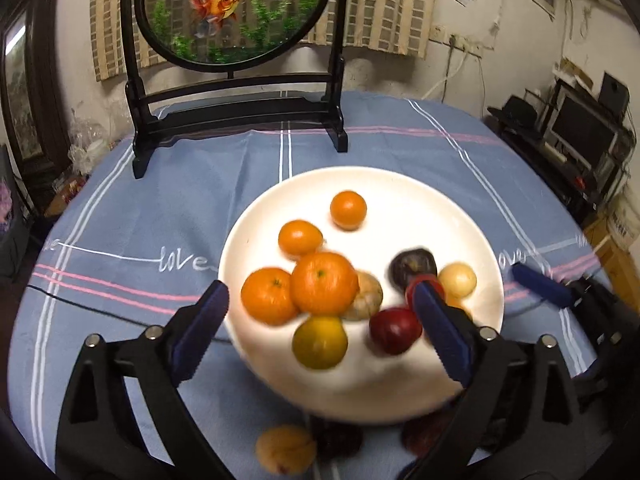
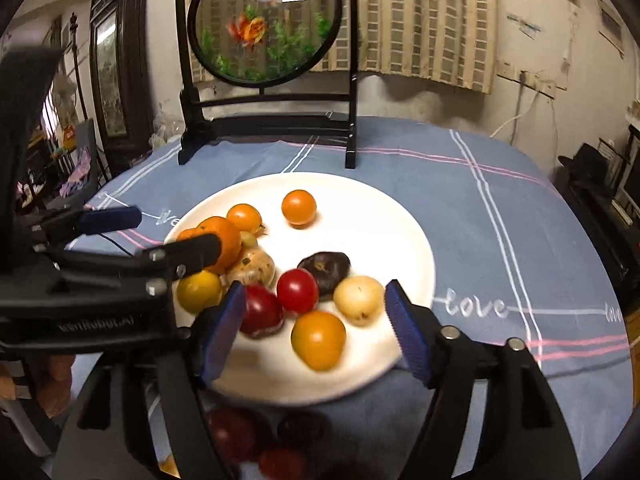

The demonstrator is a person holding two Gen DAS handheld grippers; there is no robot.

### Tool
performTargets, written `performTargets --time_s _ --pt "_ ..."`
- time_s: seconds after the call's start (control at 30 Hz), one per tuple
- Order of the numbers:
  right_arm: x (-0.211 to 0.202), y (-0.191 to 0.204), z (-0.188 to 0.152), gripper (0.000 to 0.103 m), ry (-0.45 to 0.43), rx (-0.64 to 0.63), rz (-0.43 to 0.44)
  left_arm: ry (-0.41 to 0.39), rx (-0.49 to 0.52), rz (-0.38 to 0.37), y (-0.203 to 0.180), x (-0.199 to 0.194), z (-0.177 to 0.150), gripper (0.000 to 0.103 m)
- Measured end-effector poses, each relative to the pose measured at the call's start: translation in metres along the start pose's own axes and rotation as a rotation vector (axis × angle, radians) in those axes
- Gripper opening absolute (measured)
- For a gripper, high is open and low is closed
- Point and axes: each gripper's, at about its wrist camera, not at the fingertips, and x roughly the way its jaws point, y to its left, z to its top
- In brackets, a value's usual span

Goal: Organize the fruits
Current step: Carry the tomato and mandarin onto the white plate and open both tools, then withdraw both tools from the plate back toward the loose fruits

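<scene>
Fruits sit on the white plate on the blue cloth. Left tongs and right tongs are wide open, holding nothing. Oranges pile at nine o'clock. One orange sits alone at twelve o'clock.

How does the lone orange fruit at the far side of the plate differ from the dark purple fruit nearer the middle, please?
The lone orange fruit is bright orange, while the dark purple fruit is almost black. The orange fruit sits alone with bare plate around it, whereas the purple fruit sits close against a red fruit and a pale yellow fruit. The orange fruit looks round; the purple fruit looks squatter. Both rest on the white plate.
</scene>
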Motion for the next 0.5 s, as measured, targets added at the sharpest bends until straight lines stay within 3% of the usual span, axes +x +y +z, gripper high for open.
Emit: performTargets --time_s 0.23,0.33,0.5 --pt "-0.042 -0.009 -0.036 0.074 0.023 0.087 0.01 -0.037 -0.015 -0.006 0.001 -0.036 -0.038 0.096" --pt "-0.058 -0.011 -0.057 0.074 0.028 0.12 0.013 -0.052 -0.013 0.025 0.0 -0.048 -0.057 0.097" --pt "-0.077 -0.007 -0.088 0.074 0.011 0.123 -0.051 -0.07 -0.01 0.062 0.003 -0.062 -0.085 0.097"
